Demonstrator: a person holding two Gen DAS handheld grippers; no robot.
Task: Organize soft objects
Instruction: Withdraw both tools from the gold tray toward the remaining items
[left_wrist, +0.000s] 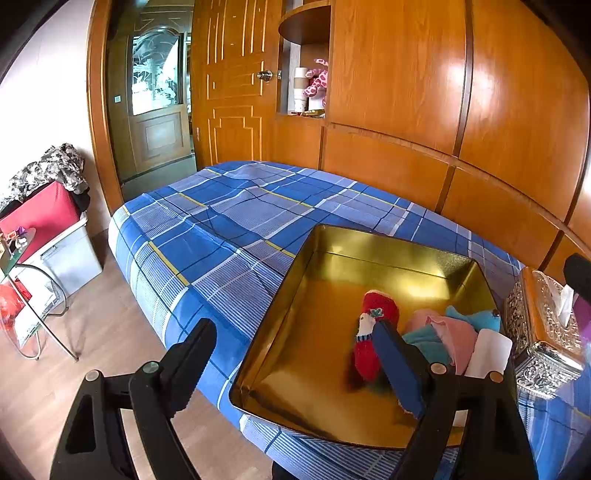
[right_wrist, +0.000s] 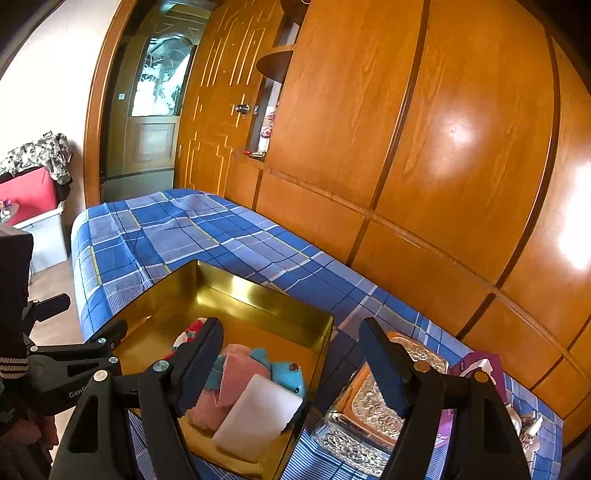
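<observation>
A gold metal tin (left_wrist: 288, 295) (right_wrist: 258, 291) lies on the blue plaid bed. Inside it are a red plush toy (left_wrist: 369, 332) (right_wrist: 190, 332), a pink cloth (left_wrist: 458, 339) (right_wrist: 240, 373), a teal plush (left_wrist: 476, 319) (right_wrist: 288, 374) and a white soft pad (left_wrist: 489, 352) (right_wrist: 258, 417), all bunched at the tin's near right side. My left gripper (left_wrist: 295, 354) hangs open above the tin's near left edge, nothing between its fingers. My right gripper (right_wrist: 291, 354) is open over the tin's right wall, holding nothing.
A silver embossed tissue box (left_wrist: 543, 332) (right_wrist: 373, 417) stands right of the tin, with a purple packet (right_wrist: 480, 369) beside it. Wooden wardrobe panels (left_wrist: 424, 110) run behind the bed. A red box on a white bin (left_wrist: 48, 229) and a glass side table (left_wrist: 33, 295) stand on the floor at left.
</observation>
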